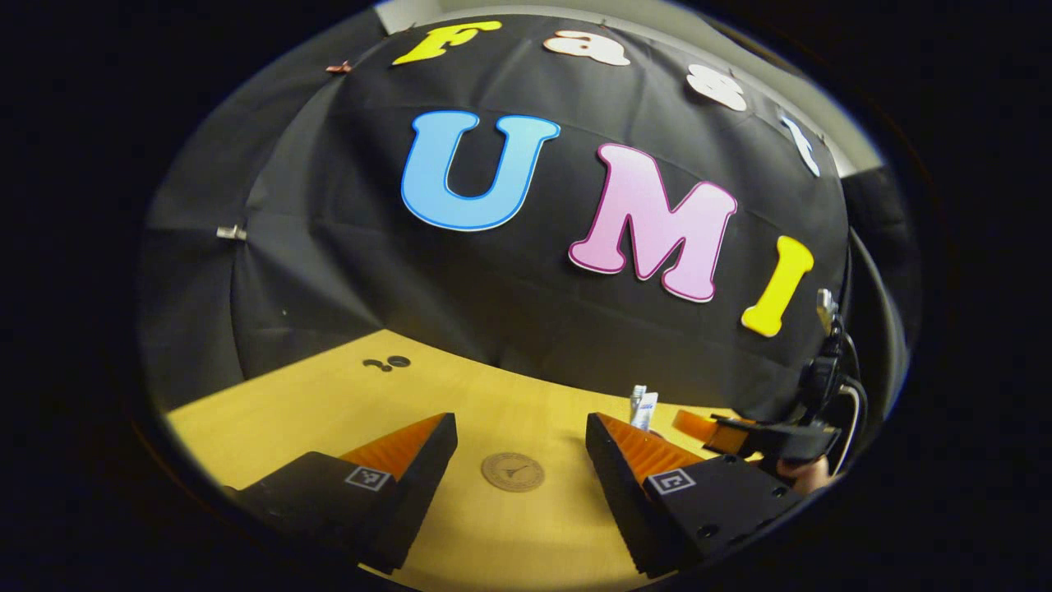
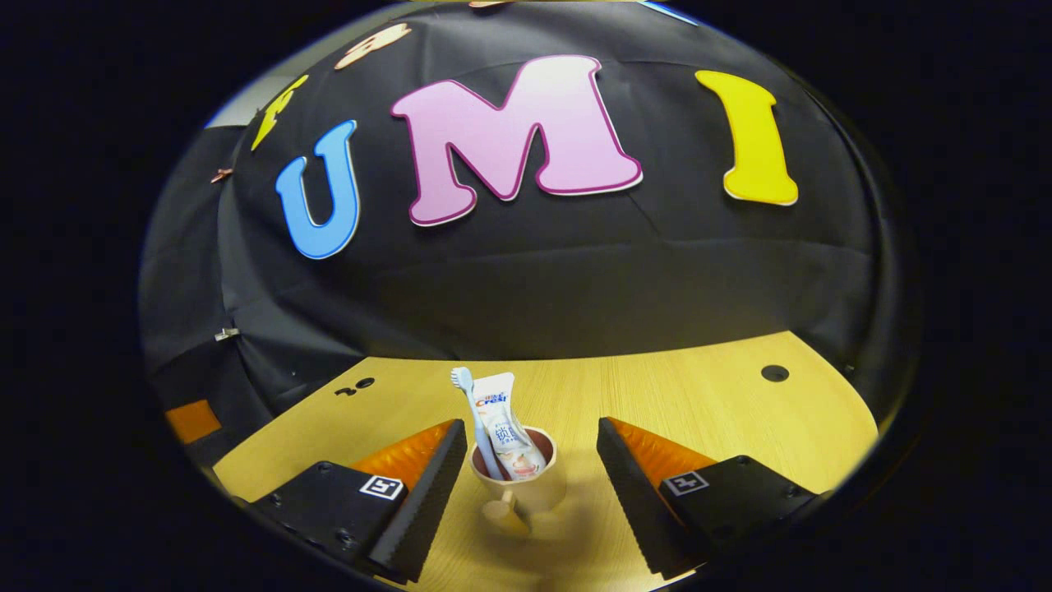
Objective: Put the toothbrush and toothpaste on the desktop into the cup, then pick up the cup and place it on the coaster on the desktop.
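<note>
Right tool: fingers spread wide, nothing between them pressed; the cup stands on the tabletop in the gap, nearer the left finger, contact not clear. Toothbrush and toothpaste both stand in the cup, leaning, heads up above the rim; the cup's handle points toward the camera. Left tool: fingers likewise well apart and holding nothing, low over the tabletop, with the round coaster lying flat on the wood between and just beyond the tips. From the left gripper view the other tool shows at far right, a bit of a hand under it, cable trailing up; the tube top pokes up beside it. Both tools held roughly level, pointing at the cloth back wall. Open wood runs ahead of each tool to the wall. Small dark discs lie far left near the wall; one dark round spot at far right.
</note>
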`<action>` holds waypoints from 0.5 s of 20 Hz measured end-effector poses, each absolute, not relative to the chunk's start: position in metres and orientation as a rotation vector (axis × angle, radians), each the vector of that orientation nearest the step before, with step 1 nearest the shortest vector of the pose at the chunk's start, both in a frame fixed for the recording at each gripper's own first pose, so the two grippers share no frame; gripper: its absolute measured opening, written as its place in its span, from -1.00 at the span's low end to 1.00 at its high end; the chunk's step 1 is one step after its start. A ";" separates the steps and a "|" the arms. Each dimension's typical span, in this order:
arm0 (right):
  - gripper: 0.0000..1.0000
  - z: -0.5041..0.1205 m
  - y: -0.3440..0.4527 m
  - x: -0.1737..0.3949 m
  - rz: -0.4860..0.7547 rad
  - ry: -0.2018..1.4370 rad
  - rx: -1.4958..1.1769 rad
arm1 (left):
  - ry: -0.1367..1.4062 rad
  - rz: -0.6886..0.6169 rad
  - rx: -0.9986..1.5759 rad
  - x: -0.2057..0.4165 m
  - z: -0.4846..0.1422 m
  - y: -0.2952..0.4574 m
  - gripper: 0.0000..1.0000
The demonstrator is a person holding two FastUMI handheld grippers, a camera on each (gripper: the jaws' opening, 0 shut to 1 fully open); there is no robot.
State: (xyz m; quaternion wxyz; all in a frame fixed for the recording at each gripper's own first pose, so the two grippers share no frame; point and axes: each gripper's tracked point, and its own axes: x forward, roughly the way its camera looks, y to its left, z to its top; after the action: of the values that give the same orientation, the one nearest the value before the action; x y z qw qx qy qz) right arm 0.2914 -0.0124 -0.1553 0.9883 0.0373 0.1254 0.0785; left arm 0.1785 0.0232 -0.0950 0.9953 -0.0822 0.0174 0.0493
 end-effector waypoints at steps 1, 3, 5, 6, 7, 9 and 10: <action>0.94 -0.157 -0.012 0.291 0.146 0.297 0.091 | 0.039 0.092 -0.148 0.176 -0.093 0.024 0.95; 0.94 -0.159 -0.008 0.289 0.129 0.391 0.154 | 0.052 0.076 -0.138 0.169 -0.094 0.028 0.94; 0.95 -0.162 -0.001 0.291 0.115 0.485 0.204 | 0.064 0.066 -0.153 0.162 -0.095 0.030 0.95; 0.94 -0.165 0.000 0.292 0.108 0.526 0.204 | 0.073 0.066 -0.163 0.159 -0.097 0.033 0.94; 0.95 -0.167 0.000 0.293 0.102 0.560 0.196 | 0.082 0.069 -0.173 0.157 -0.099 0.038 0.94; 0.95 -0.173 0.004 0.291 0.099 0.648 0.199 | 0.090 0.076 -0.183 0.149 -0.099 0.044 0.95; 0.95 -0.181 0.006 0.288 0.099 0.705 0.209 | 0.089 0.081 -0.181 0.147 -0.098 0.048 0.95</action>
State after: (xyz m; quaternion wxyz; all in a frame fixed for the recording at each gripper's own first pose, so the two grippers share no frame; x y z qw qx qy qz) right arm 0.2876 0.0058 -0.1812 0.9319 0.1022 0.3447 0.0482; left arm 0.1472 0.0479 -0.0985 0.9941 -0.0905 0.0445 0.0403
